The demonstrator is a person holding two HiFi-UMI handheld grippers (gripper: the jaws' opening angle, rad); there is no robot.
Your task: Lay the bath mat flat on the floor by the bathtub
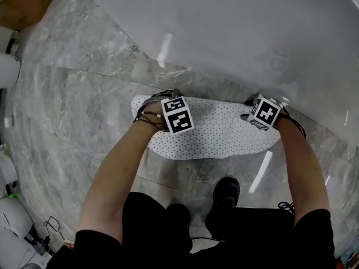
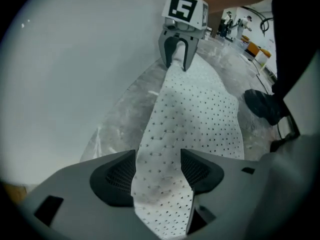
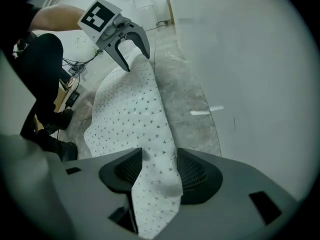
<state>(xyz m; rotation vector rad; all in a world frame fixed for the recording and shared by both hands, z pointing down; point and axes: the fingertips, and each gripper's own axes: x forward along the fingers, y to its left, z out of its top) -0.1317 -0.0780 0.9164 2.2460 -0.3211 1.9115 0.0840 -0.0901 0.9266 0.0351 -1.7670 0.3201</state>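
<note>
Your left claw [image 2: 159, 171] and right claw [image 3: 156, 171] both stand parted, each with one end of the seemingly limp, light bath mat [image 1: 216, 130] loose between its jaws on the floor [image 1: 84, 105] beside the bathtub [image 1: 252, 32]; regrip only at those ends.

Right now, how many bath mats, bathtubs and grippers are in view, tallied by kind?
Bath mat: 1
Bathtub: 1
Grippers: 2, the left gripper and the right gripper
Total: 4
</note>
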